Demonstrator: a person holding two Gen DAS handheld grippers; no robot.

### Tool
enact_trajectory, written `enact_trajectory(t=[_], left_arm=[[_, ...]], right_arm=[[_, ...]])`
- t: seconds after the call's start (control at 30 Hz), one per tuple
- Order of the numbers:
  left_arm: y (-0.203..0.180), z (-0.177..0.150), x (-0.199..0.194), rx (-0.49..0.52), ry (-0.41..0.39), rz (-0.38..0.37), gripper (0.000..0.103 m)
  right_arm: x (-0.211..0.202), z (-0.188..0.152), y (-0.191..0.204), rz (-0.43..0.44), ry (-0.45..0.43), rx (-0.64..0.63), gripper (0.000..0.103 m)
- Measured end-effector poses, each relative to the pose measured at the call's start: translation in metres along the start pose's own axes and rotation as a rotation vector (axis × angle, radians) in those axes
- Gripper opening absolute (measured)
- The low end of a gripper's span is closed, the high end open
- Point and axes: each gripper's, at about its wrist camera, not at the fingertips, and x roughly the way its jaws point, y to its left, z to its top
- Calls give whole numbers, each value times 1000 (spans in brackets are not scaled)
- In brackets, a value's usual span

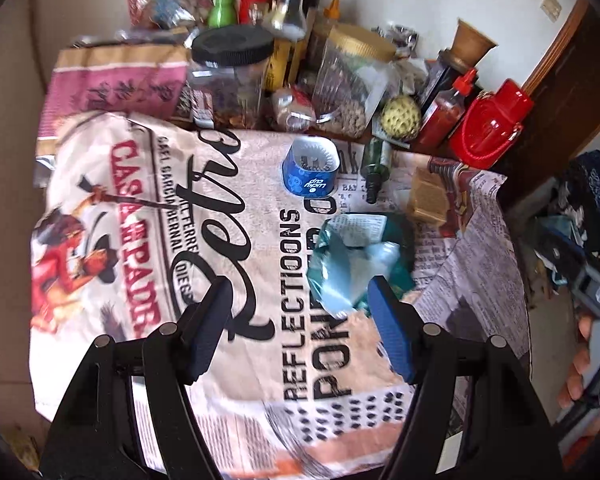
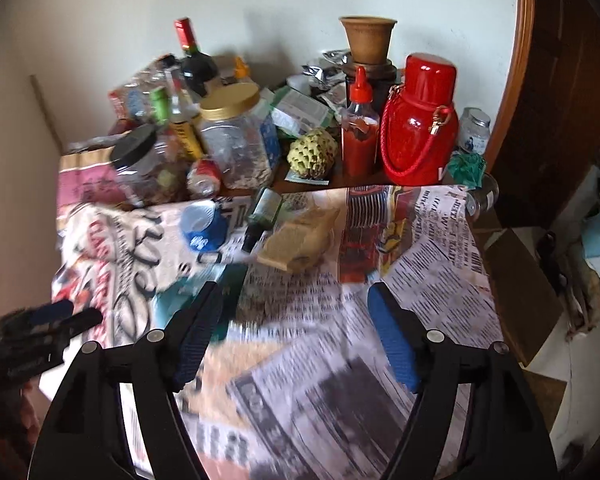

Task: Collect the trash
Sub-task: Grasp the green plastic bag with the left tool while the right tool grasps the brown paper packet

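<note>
Lying just ahead of the left claw (image 1: 300, 308), a little toward its right finger, was the teal wrapper (image 1: 358, 258); that claw gaped, gripping nothing, and was nearer than the equally unclenched, empty right claw (image 2: 296, 316). Farther ahead sat one blue cup (image 1: 310, 170), one toppled green bottle (image 1: 376, 168) pointing back toward the claw, and one tan sponge (image 1: 428, 196).

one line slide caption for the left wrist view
Open left claw above a crumpled teal wrapper on a newspaper-print tablecloth, with a blue paper cup beyond.
</note>
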Motion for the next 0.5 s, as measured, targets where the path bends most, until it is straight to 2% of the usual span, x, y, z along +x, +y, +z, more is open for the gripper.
enact_trajectory(t=[0.2,0.43,0.5], left_arm=[[7,12,40,56,47,-31,69],[9,4,77,3,107,-113,69],[8,1,84,-25,121,-130,69]], right_arm=[[63,18,7,-45,81,55,72],[116,21,16,-111,162,22,72],[122,17,18,-169,158,-17,71]])
